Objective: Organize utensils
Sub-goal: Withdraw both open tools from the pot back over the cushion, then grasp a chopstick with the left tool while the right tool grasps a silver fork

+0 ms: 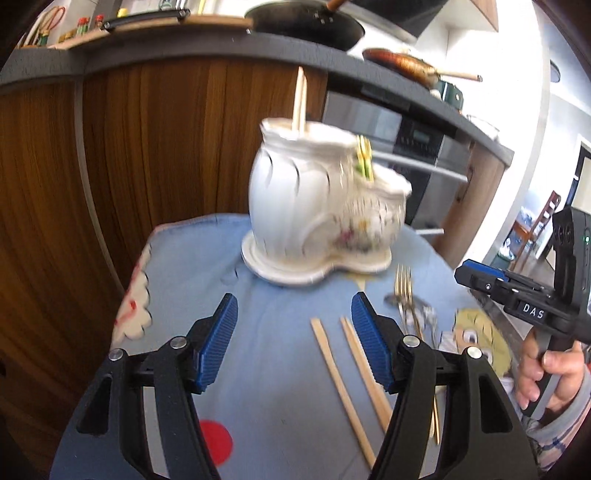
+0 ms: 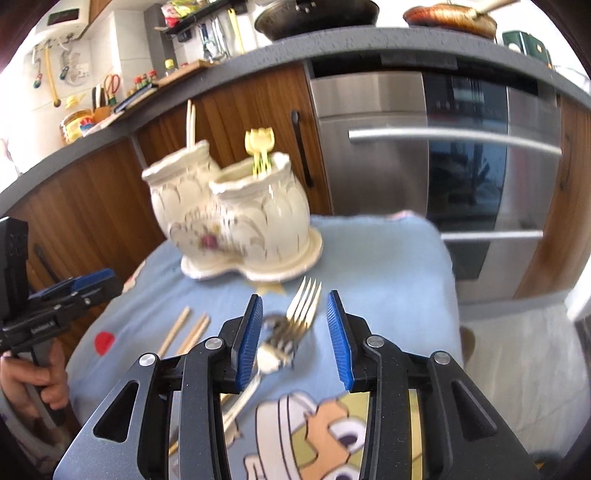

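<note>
A white two-pot ceramic holder (image 1: 317, 206) stands at the far end of a blue cartoon cloth; it also shows in the right wrist view (image 2: 236, 218). One pot holds chopsticks (image 1: 299, 99), the other yellow utensils (image 2: 260, 147). Two loose chopsticks (image 1: 351, 384) lie on the cloth under my open, empty left gripper (image 1: 293, 314). A metal fork (image 2: 301, 310) and a spoon (image 2: 271, 360) lie between the jaws of my open right gripper (image 2: 295, 306), which hovers just above them.
The blue cloth (image 2: 388, 266) covers a small table. Wooden cabinets (image 1: 147, 155) and a steel oven (image 2: 424, 155) stand behind it, with pans on the grey counter (image 1: 306, 22). The right gripper body (image 1: 532, 306) is at the left view's right edge.
</note>
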`<state>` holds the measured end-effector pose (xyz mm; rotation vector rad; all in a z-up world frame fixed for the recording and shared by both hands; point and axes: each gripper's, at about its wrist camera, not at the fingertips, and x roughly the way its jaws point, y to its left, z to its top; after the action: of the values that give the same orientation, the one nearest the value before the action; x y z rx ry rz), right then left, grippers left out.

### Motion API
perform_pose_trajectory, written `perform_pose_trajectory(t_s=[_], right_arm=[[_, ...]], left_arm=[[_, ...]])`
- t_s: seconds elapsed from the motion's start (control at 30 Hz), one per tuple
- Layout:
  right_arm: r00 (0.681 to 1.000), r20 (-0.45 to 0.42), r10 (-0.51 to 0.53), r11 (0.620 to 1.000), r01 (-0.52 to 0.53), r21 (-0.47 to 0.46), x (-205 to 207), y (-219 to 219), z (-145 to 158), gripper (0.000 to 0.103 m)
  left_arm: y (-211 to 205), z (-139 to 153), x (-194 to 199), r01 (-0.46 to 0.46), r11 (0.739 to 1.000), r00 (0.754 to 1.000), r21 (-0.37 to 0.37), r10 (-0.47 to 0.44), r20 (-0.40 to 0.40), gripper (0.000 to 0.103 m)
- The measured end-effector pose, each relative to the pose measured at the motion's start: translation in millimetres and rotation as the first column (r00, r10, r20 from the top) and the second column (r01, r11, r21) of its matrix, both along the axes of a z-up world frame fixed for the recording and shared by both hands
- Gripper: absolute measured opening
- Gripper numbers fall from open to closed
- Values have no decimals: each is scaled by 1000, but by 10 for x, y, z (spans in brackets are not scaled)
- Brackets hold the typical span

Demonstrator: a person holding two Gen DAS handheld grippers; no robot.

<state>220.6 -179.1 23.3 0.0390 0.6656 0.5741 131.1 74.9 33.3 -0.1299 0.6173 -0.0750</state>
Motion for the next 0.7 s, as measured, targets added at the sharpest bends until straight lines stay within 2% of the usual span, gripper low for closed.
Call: perform_pose_trajectory(t_s=[0.2,0.43,0.53,0.63,0.7], right_arm=[[997,-73,12,1000,-11,16,-101,-5,-144,37],[979,-194,63,998,-55,44,-160,125,-328,37],[974,-218,67,997,-59,43,-158,164,-362,31],[971,-227,73,997,-68,27,-176,216,-394,18],[968,-239,80,997,-75,27,-178,243,-417,16]], left_arm=[[-135,-188,-15,28,999,998,37,-27,-49,64],[-356,-361,-50,86,986,992,144,-72,-99,63],[-400,-385,-55,100,981,990,165,-82,-112,61],[-405,-418,-55,108,981,988,163,-88,-129,56],[-400,-440,-52,114,981,986,157,-92,-141,55]])
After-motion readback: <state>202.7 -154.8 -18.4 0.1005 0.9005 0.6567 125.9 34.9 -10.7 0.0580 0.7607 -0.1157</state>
